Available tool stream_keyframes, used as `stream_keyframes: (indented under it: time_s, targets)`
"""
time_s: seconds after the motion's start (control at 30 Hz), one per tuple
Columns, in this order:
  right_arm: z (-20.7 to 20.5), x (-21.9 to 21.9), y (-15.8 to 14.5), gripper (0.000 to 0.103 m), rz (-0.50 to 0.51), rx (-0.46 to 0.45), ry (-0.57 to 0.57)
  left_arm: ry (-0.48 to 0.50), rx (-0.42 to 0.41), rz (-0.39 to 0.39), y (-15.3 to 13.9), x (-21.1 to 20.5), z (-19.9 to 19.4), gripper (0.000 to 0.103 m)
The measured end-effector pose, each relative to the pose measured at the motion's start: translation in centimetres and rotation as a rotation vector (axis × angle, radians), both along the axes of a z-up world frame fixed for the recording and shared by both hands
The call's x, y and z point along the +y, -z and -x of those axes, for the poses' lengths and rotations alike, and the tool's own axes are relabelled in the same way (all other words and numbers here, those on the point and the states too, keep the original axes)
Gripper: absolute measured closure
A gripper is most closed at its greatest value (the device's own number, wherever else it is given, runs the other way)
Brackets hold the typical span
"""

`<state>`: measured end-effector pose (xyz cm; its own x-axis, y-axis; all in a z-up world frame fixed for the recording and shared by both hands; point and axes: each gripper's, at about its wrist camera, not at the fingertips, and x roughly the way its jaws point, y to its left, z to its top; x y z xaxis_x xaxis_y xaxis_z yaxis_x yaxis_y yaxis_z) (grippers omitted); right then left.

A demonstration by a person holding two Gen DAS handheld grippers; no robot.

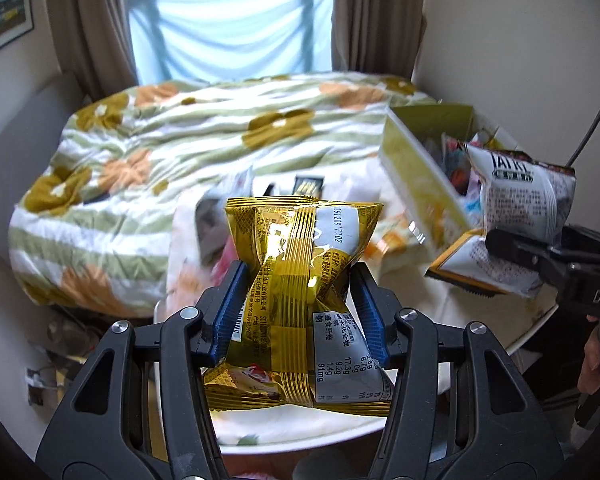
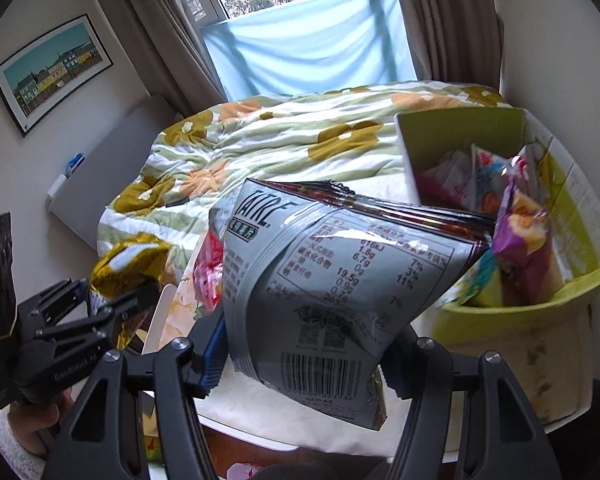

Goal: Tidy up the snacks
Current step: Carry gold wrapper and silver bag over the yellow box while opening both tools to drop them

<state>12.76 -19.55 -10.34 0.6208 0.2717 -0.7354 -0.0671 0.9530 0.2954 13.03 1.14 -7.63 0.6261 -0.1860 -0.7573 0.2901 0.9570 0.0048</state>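
- Gold snack bag (image 1: 300,280): glossy, crinkled foil
- Grey snack bag (image 2: 332,280): shiny plastic film
- Quilt (image 1: 160,152): soft, matt floral cloth
- Green box (image 2: 512,320): matt cardboard
- Left gripper (image 1: 300,316): matt black plastic, ribbed blue pads

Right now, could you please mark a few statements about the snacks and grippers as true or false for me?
1. The left gripper is clamped on a gold snack bag. True.
2. The right gripper is empty. False: it grips a grey snack bag.
3. The green box already holds several snack packets. True.
4. The gold snack bag lies inside the green box. False: it is held up in the left gripper, apart from the box.
5. A floral quilt covers the bed. True.
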Motion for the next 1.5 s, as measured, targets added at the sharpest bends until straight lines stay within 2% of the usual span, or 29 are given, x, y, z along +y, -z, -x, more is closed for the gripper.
stream_keyframes:
  time_s: [0.13,0.33,0.53,0.7,0.9,0.97,1.0,1.03,1.27,1.5]
  targets:
    - [-0.9,-5.1,-1.9,0.044,0.014,-0.035,0.021,0.017,-0.028,0.033,-1.7,-5.6,-2.0,0.053]
    - [-2.9,-12.4,-3.4,0.044,0.039,-0.069,0.060,0.059,-0.029,0.046,-2.1,-14.9,-6.0,0.053]
    - [-5.1,-17.9,-3.5,0.044,0.049,-0.067,0.076,0.082,-0.006,0.049,-0.8,-22.7,-9.6,0.053]
    - [-6.9,-20.7,-2.9,0.044,0.049,-0.032,0.069,0.087,0.045,0.033,1.1,-26.6,-11.9,0.053]
    - [-7.6,-22.2,-2.2,0.044,0.041,0.000,0.078,0.087,0.096,0.007,3.1,-28.6,-13.8,0.052]
    - [-7.6,-22.6,-2.1,0.044,0.036,0.006,0.089,0.082,0.090,-0.021,3.4,-28.9,-14.1,0.038]
    - [-7.6,-22.6,-2.1,0.044,0.035,0.008,0.094,0.083,0.088,-0.039,3.5,-28.8,-14.1,0.012]
    - [-7.5,-22.6,-2.1,0.044,0.036,0.009,0.101,0.091,0.074,-0.052,3.4,-28.9,-14.0,0.001]
    - [-6.9,-22.4,-2.1,0.044,0.032,0.022,0.122,0.152,0.022,-0.087,2.0,-28.2,-11.9,0.001]
    - [-6.9,-22.0,-2.6,0.044,0.021,0.010,0.108,0.130,0.022,-0.065,0.8,-26.5,-10.4,0.001]
